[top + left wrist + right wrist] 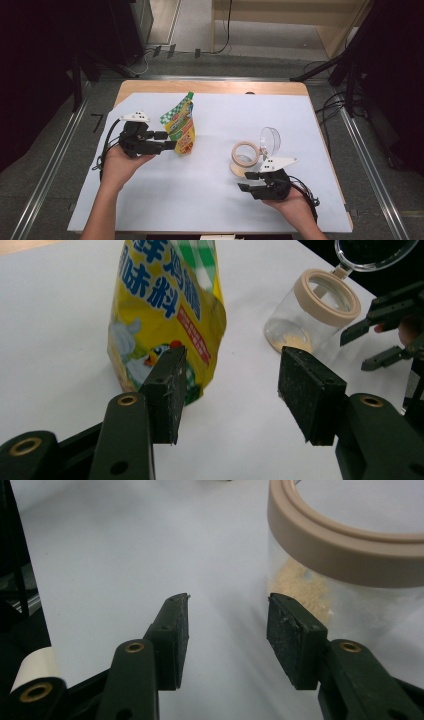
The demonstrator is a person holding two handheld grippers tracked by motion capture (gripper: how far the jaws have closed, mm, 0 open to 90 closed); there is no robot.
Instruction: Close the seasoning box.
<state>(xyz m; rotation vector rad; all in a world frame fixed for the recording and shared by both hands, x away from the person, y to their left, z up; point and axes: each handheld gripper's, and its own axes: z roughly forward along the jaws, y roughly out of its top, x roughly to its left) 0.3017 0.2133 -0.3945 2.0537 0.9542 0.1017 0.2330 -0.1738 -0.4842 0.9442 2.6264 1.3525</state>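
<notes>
A yellow and green printed pouch [182,125] [165,305] stands upright on the white table cover [200,190]. My left gripper [171,140] [230,390] is level beside the pouch's lower left and points at it. It is open, with nothing between the pads. A clear jar [245,155] [312,310] [350,555] with a beige rim stands right of centre. Its clear hinged lid [270,140] is flipped open, and a little beige powder lies at the bottom. My right gripper [245,181] [227,630] is just in front of the jar, open and holding nothing. Its right pad is near the jar wall.
The white cover leaves a strip of wooden tabletop [215,87] bare at the far edge. Black stands and cables [335,105] lie on the floor around the table. In the left gripper view the right gripper [380,335] shows at the right edge, beside the jar.
</notes>
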